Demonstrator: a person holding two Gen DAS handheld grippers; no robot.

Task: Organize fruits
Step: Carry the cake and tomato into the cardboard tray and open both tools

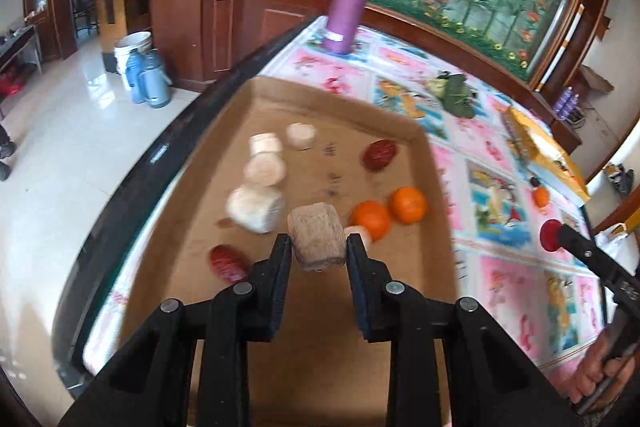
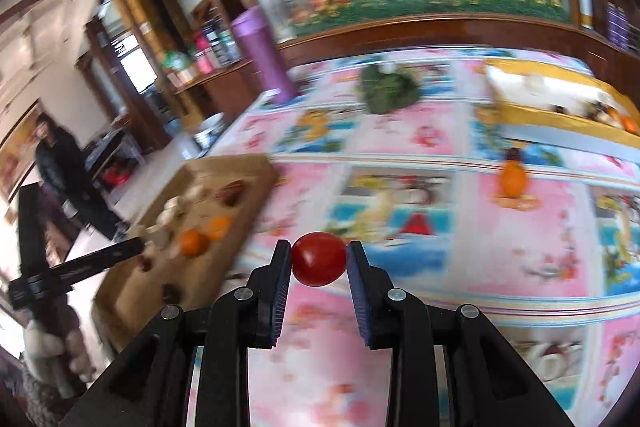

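1. The left gripper (image 1: 319, 241) is tilted down over the cardboard tray (image 1: 400, 307), clamped on a pale fruit chunk (image 1: 317, 241), its long axis upright.
2. The right gripper (image 2: 319, 259) is clamped on a red tomato (image 2: 319, 259) above the table mat (image 2: 520, 267), long axis across.

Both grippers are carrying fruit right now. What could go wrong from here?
1. The right gripper pinches the round red tomato only at its fingertips; it might slip out over the tablecloth.
2. The left gripper holds a pale chunk above the cardboard tray; dropped, it could knock the oranges or the white pieces.
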